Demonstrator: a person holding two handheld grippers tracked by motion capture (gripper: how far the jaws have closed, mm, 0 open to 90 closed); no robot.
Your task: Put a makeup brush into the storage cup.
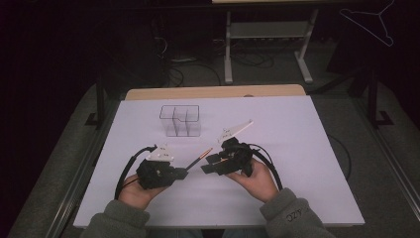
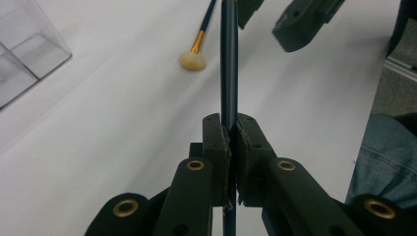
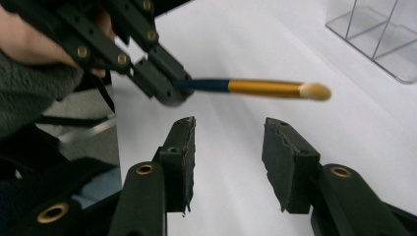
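We work at a white worktop with a pale wooden edge along its far side. Beyond it the room is dark; grey floor carries loose cables and a white metal stand. A wire hanger hangs at upper right.

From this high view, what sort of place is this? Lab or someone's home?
Most likely a lab or recording workspace, not a home. A white table stands among dark surroundings, with loose cables on the floor behind it, a metal-legged bench further back, and handheld grippers used on a makeup brush.
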